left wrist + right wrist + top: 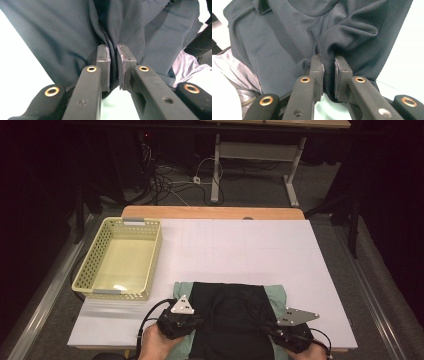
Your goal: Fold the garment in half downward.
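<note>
Dark garment [230,317] lies at the lower centre of the high view, on a pale green cloth [276,294] spread over the white table [240,250]. Left hand-held gripper [186,324] pinches a fold at its left edge; right hand-held gripper [272,329] likewise clamps cloth at the right edge, fabric bunched between both pairs of jaws. Held at two sides, probably to lift or fold it evenly. Yellow basket [85,270], upper left, holds nothing.
</note>
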`<state>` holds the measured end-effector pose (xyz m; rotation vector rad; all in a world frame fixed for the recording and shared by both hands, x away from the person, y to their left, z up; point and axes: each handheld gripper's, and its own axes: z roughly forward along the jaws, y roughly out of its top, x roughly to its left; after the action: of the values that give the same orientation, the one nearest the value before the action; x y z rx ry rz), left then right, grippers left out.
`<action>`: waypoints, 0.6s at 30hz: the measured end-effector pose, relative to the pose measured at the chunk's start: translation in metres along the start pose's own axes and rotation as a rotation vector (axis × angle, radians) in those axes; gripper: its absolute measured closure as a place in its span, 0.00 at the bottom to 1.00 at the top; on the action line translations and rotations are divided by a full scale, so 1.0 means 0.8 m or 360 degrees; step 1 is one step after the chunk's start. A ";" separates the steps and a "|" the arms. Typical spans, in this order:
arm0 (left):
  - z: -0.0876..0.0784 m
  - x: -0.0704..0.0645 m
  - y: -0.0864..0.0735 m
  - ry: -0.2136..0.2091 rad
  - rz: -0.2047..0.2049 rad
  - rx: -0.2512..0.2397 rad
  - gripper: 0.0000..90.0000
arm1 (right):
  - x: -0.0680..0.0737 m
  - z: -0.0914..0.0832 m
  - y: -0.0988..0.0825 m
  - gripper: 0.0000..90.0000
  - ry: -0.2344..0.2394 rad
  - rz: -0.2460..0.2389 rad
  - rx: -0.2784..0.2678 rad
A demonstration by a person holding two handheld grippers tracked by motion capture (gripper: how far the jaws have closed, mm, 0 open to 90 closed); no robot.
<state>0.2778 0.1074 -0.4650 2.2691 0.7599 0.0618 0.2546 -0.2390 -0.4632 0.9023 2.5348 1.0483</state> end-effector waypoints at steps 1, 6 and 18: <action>-0.001 -0.001 0.000 -0.0001 0.0003 -0.0001 0.88 | 0.000 0.000 0.000 0.88 0.0004 0.0001 -0.0001; -0.004 -0.006 0.003 -0.0019 0.0009 -0.0034 0.77 | 0.002 -0.004 0.001 0.79 0.0011 0.0028 -0.0030; -0.030 -0.001 0.014 0.0044 -0.0081 -0.0238 0.54 | 0.000 -0.030 0.010 0.64 0.0050 0.0104 -0.0180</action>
<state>0.2765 0.1162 -0.4402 2.1107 0.8003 0.1225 0.2478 -0.2479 -0.4400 0.9501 2.4576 1.2206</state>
